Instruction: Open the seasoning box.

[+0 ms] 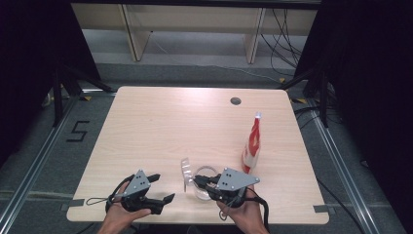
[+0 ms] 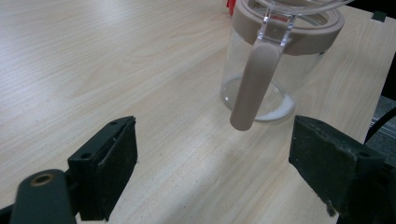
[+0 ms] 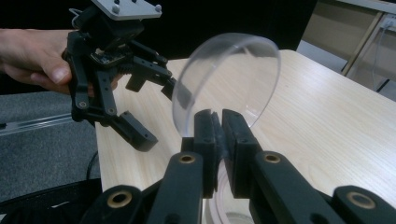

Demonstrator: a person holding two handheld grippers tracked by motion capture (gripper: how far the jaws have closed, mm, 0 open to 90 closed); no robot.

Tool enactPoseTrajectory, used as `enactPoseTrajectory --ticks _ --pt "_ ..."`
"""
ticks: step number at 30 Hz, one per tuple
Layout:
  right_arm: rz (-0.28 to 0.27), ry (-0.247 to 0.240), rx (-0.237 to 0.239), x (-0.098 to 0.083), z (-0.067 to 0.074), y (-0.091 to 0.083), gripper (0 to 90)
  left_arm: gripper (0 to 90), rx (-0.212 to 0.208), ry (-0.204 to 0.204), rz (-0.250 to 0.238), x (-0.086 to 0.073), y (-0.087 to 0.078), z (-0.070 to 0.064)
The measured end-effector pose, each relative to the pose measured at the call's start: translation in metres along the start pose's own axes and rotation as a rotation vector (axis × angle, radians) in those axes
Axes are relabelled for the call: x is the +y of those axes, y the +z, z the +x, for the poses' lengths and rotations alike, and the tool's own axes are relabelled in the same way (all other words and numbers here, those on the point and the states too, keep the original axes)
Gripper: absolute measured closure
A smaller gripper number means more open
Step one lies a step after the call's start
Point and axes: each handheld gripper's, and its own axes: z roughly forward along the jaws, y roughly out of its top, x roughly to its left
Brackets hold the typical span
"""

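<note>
On the wooden table (image 1: 160,122), near its front edge, a clear glass jar (image 1: 204,187) stands upright between the 2 grippers. The high view shows this layout, with the left gripper (image 1: 163,189) toward the front-left corner, jaws spread, and the right gripper (image 1: 200,181) reaching over the jar's mouth; a red-and-white pouch (image 1: 252,146) stands just behind, toward the right edge. The left gripper view adds what the high view blurs: the jar (image 2: 275,70) has a taupe collar (image 2: 308,35) and a taupe handle (image 2: 254,84) hanging down its side, and its base rests flat on the wood, apart from both spread jaws. The right gripper view shows its jaws pinching the rim of the clear round lid (image 3: 229,79), tilted up on edge, with the left gripper (image 3: 154,112) and the hand (image 3: 32,60) holding it beyond.
</note>
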Motion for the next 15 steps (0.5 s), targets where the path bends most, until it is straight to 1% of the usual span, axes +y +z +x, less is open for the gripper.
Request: enactPoseTrajectory --ticks 3,4,5,6,8,9,10,11,12,13,14,15 --pt "0.018 -0.007 0.010 0.001 0.001 0.001 84.9 15.0 0.006 0.003 -0.004 0.000 0.000 0.000" --pt "0.020 0.008 0.011 0.000 0.001 0.001 84.6 15.0 0.007 -0.001 -0.007 -0.001 0.000 0.000" --pt "0.020 0.008 0.011 0.000 0.001 0.001 84.2 15.0 0.000 -0.001 -0.013 -0.001 0.000 0.000" --pt "0.005 -0.007 -0.003 0.000 0.000 0.002 83.8 15.0 0.002 0.001 -0.008 -0.001 -0.001 0.001" --pt "0.010 -0.005 -0.002 0.000 -0.002 -0.001 82.6 15.1 -0.002 -0.006 -0.014 -0.001 0.000 0.001" --pt "0.003 -0.002 -0.017 -0.001 -0.003 -0.002 82.0 15.1 0.003 0.004 -0.001 -0.001 -0.001 0.002" --pt "0.005 -0.003 -0.019 -0.001 -0.005 -0.004 81.2 15.0 0.004 0.004 -0.002 -0.001 -0.001 0.002" --pt "0.006 0.005 -0.025 -0.002 -0.007 -0.006 80.8 15.0 0.004 -0.009 -0.003 -0.001 -0.001 0.001" --pt "0.004 0.007 -0.036 -0.004 -0.009 -0.008 79.9 15.1 0.007 -0.031 -0.006 -0.001 0.000 0.000" --pt "-0.003 0.013 -0.046 -0.005 -0.011 -0.009 79.3 15.0 0.003 -0.034 -0.010 -0.001 0.000 0.000" --pt "0.004 0.017 -0.050 -0.007 -0.012 -0.012 78.8 15.1 0.009 -0.024 -0.007 -0.001 0.000 0.000" --pt "0.005 0.021 -0.054 -0.009 -0.014 -0.013 78.4 15.1 0.005 -0.006 -0.011 -0.001 0.000 0.002"
